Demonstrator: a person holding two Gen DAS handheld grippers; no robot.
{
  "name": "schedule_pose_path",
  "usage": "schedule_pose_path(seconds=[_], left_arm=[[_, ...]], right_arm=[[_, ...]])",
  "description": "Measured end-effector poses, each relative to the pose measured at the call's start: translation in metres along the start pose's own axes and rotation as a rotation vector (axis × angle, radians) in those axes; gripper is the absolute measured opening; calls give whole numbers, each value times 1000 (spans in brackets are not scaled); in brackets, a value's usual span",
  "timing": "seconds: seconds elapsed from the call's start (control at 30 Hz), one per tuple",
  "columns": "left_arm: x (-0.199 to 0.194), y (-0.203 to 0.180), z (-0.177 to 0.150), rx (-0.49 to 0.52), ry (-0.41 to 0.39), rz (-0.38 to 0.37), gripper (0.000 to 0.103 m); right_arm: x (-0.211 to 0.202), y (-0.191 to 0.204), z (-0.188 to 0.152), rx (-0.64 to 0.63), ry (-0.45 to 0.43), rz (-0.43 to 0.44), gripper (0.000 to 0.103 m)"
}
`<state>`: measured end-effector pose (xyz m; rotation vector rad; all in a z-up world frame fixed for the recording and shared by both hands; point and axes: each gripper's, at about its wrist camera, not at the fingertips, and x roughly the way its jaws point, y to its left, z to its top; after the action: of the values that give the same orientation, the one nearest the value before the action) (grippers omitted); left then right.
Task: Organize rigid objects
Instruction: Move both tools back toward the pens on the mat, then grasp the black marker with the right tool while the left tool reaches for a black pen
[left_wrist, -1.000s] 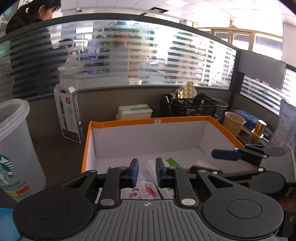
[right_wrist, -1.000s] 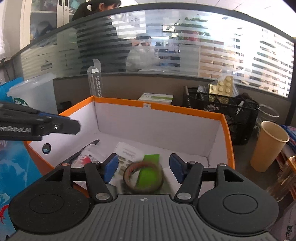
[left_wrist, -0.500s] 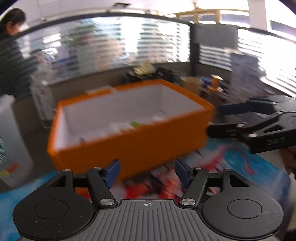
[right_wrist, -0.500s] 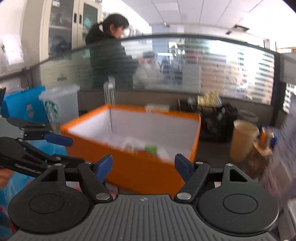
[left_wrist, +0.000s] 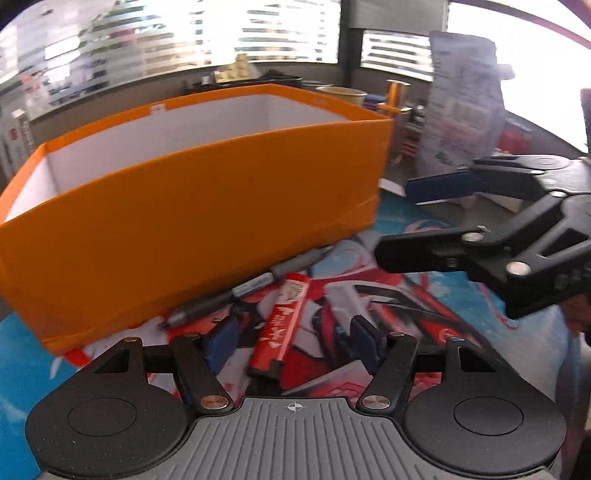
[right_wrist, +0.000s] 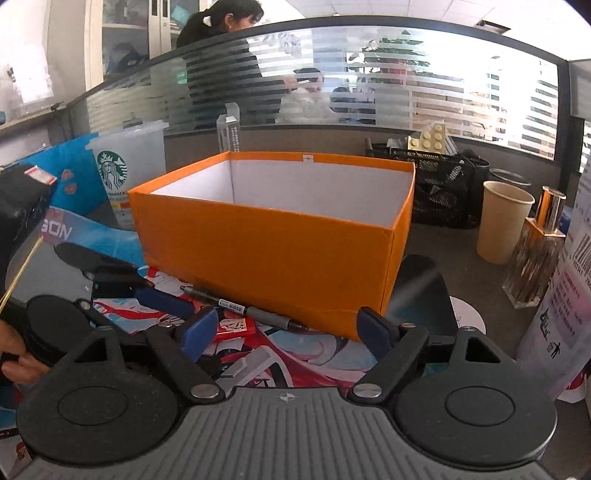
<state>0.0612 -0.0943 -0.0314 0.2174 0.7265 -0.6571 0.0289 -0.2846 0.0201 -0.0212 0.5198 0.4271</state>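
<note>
the left claw (left_wrist: 293, 341) hangs over the printed mat (left_wrist: 424, 321) on the worktop, its jaws apart, with a red stick-shaped pack (left_wrist: 282, 325) lying on the mat between its blue pads, untouched. a grey pen (left_wrist: 243, 290) lies just beyond, along the foot of the orange box (left_wrist: 192, 225). the right claw (right_wrist: 286, 332) faces the same box (right_wrist: 273, 251) from the other side, jaws opening wide with nothing in their grip. a paper cup (right_wrist: 504, 221) stands to the right of the box, well apart.
</note>
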Motion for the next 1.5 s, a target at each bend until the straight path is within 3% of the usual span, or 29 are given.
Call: schedule_pose_path(seconds=[0.17,0.27,0.43,0.57,0.67,0.83,0.97,1.03,1.13,1.27,1.37,1.5], left_arm=[[-12,-20,-11,103,0,-155,67],[-17,-36,-20,186,-1,-156,73],[-29,-40,-32,210,12,-161,78],[-43,-21,-41,158,19,-109,78],[-50,-3,-46,99,21,-56,78],[-68,25,-58,31,37,31,78],[-81,46,-61,-20,13,117,78],[-79,55,-51,-39,-9,124,78],[-77,58,-44,-34,-23,134,78],[-80,62,-47,-31,-31,137,82],[-86,70,-51,-38,-35,173,82],[-101,83,-59,-71,-30,230,83]], right_arm=[[15,-3,2,-4,33,87,84],[30,0,4,-31,66,159,85],[54,2,10,-4,125,144,88],[66,11,7,-22,155,151,89],[73,22,3,-56,170,153,95],[66,42,0,-105,193,328,93],[61,34,3,-40,163,214,94],[60,28,2,18,132,134,94],[65,20,1,116,103,119,94],[76,19,0,219,75,38,97],[83,28,5,202,87,30,103],[100,51,10,119,118,135,103]])
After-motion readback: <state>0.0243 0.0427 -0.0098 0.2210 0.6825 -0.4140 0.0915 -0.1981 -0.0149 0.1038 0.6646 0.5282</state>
